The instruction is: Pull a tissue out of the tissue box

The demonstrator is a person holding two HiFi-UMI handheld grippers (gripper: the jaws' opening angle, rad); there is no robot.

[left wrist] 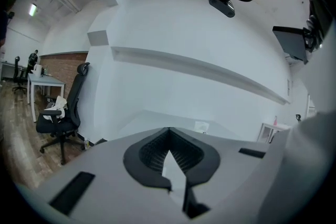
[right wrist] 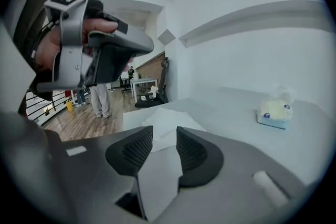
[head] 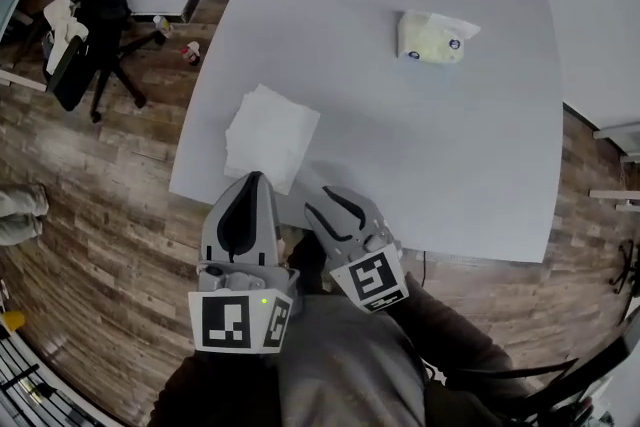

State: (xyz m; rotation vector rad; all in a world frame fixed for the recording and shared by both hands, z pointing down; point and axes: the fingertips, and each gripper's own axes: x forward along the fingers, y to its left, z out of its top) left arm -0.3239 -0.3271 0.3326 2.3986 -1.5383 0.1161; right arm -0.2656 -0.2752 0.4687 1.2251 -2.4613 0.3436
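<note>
Tissue box [head: 432,37] comes last. At lower centre the left gripper [head: 250,183] has its fingers pressed together, empty; beside it the right gripper [head: 326,205] has them spread, empty. Beyond, flat tissues [head: 270,135] lie by the table's [head: 420,155] left edge. Farthest, upper right, stands the box.

my right gripper [right wrist: 164,136]: jaws standing apart, nothing between the pads, only white table [right wrist: 226,107] showing through the gap. Flat stack of loose tissues [right wrist: 167,122] lies just past the tips, near the table's left edge. Tissue box [right wrist: 274,113] sits well off to the right, a tissue poking out the top. My left gripper [right wrist: 140,45] is up high on the left, hand [right wrist: 48,52] wrapped round it, marker cube on top. Background: wood floor [right wrist: 84,120], person standing [right wrist: 100,98], desk [right wrist: 143,81]
</note>
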